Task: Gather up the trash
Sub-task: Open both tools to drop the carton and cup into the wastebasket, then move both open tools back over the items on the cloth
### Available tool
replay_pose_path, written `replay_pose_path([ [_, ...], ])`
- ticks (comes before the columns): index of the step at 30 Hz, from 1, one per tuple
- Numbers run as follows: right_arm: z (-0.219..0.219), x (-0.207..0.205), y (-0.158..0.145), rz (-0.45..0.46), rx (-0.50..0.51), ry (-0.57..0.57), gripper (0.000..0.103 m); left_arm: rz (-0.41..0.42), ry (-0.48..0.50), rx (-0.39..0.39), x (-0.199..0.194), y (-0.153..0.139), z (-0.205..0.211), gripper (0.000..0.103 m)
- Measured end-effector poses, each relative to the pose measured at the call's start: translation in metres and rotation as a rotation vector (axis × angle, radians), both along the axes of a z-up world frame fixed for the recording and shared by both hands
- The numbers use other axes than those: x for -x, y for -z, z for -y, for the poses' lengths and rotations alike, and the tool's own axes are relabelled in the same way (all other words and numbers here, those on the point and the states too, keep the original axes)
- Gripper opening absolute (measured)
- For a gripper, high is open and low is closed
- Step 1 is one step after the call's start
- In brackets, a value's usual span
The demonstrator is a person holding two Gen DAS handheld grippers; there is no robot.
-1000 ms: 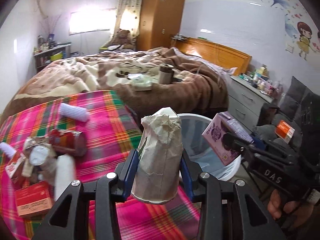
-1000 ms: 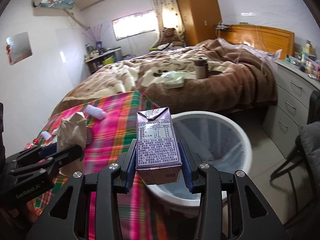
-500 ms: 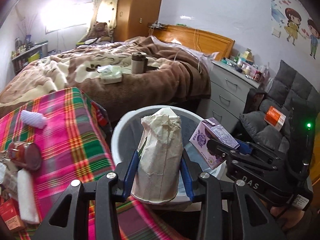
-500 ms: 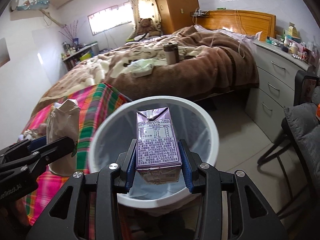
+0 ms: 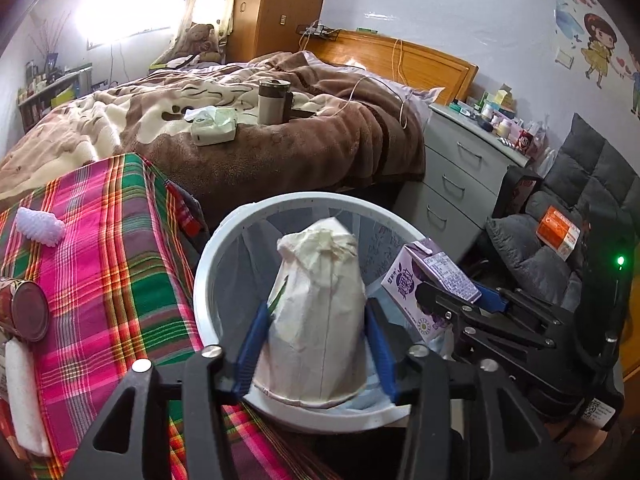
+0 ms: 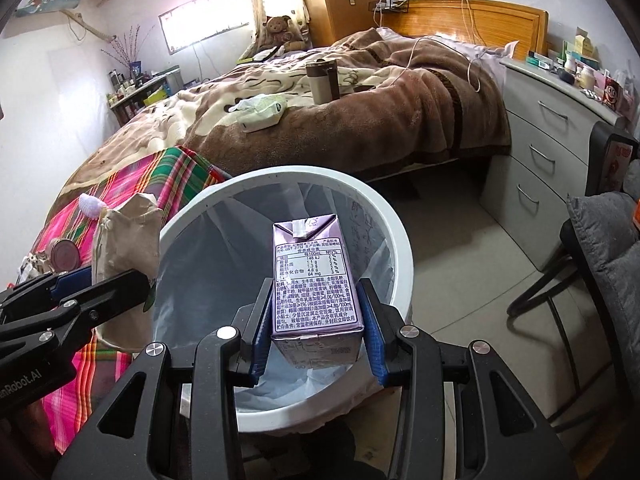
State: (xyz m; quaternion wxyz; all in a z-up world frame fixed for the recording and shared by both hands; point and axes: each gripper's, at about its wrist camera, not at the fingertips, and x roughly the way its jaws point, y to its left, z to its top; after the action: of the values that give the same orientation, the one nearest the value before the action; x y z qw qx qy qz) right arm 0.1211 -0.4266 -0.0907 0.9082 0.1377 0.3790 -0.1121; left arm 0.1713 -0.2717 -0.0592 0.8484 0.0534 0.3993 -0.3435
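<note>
My left gripper (image 5: 316, 344) is shut on a crumpled beige paper cup (image 5: 316, 312) and holds it over the near rim of the white trash bin (image 5: 224, 248). My right gripper (image 6: 316, 320) is shut on a purple milk carton (image 6: 314, 276) and holds it above the bin's open mouth (image 6: 400, 240). The bin has a clear liner. The carton also shows in the left wrist view (image 5: 424, 284), to the right of the cup. The cup shows in the right wrist view (image 6: 128, 248), at the bin's left.
A plaid-covered table (image 5: 100, 248) stands left of the bin with a red can (image 5: 24, 308), a white foam piece (image 5: 40, 226) and a white roll (image 5: 20, 392). A bed (image 5: 240, 136) lies behind. Grey drawers (image 6: 540, 152) and a chair (image 6: 600, 248) stand to the right.
Both grippers have moved right from over the table to above the bin, each still holding its item.
</note>
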Motion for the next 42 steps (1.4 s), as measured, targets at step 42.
replay_pose_path([
  [42,-0.103,-0.002,-0.04,0.162,0.026,-0.175,0.065,0.109,-0.284,0.049,0.026,-0.036,-0.181,0.058],
])
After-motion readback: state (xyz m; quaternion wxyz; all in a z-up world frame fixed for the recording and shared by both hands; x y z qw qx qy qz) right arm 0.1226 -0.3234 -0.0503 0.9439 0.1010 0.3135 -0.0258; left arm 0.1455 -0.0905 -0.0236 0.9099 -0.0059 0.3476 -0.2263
